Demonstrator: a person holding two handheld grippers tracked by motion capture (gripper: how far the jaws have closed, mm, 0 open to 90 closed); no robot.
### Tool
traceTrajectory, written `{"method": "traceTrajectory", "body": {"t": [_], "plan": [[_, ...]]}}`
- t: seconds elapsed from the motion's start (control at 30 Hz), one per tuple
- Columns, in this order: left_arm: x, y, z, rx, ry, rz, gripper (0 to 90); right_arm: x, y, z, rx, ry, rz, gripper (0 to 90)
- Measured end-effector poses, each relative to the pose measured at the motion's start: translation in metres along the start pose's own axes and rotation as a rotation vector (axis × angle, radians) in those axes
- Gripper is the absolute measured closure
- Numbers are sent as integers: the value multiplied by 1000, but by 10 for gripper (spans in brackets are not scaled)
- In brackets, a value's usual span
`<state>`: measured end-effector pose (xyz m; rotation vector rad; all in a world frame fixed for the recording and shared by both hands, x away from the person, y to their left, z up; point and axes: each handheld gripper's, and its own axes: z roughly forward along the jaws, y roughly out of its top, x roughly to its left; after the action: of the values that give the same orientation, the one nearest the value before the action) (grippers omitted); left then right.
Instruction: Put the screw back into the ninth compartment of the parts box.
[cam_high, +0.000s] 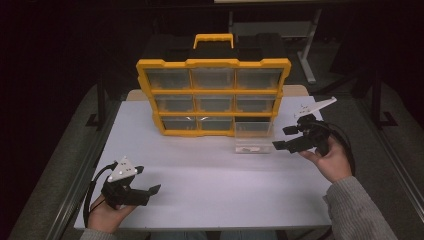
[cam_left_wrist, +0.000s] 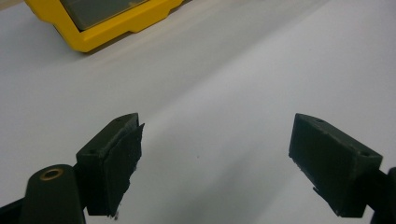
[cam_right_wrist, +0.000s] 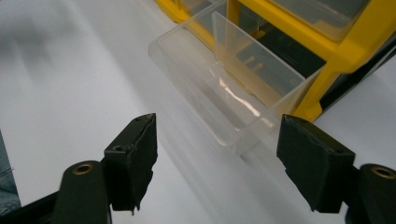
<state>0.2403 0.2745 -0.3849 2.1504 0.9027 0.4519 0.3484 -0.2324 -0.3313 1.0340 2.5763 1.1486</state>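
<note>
left gripper (cam_high: 145, 181): nearest the high camera, at the near left of the desk, held in the person's left hand (cam_high: 107, 212); grey three-cornered plate on top.
left jaws: spread wide, nothing between them; in the left gripper view (cam_left_wrist: 215, 158) just bare desk lay under the gap.
desk (cam_high: 210, 190): white top, mostly bare in front of the organizer.
right gripper (cam_high: 282, 138): at the right side of the desk, held in the person's right hand (cam_high: 332, 160), grey sleeve (cam_high: 357, 210) behind it; pointed left toward the pulled-out drawer.
right jaws: spread wide, pinching nothing; in the right gripper view (cam_right_wrist: 217, 154) the drawer's near corner sat beyond the gap, pads not pressing on it.
drawer (cam_high: 253, 136): clear plastic, pulled partway out of the bottom-right slot of the organizer, its front end out over the desk; just beside the right gripper's tips, contact could not be told. Seen close in the right gripper view (cam_right_wrist: 224, 88), with a clear divider wall inside. Contents too faint to name.
organizer (cam_high: 213, 64): yellow frame, three rows of three clear drawers, standing upright at the far middle of the desk, yellow handle (cam_high: 213, 39) on top; one yellow corner in the left gripper view (cam_left_wrist: 112, 23).
gap between grippers: well apart, left near, right farther back.
</note>
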Motion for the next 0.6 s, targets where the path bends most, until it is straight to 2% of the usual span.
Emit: {"method": "traceTrajectory", "body": {"t": [0.33,0.6], "plan": [[2,-1,0,-2,-8,-6,166,0,-24,2,18,-22,35,228],[3,-3,1,-1,-18,-14,167,-1,-40,10,28,-22,59,196]]}}
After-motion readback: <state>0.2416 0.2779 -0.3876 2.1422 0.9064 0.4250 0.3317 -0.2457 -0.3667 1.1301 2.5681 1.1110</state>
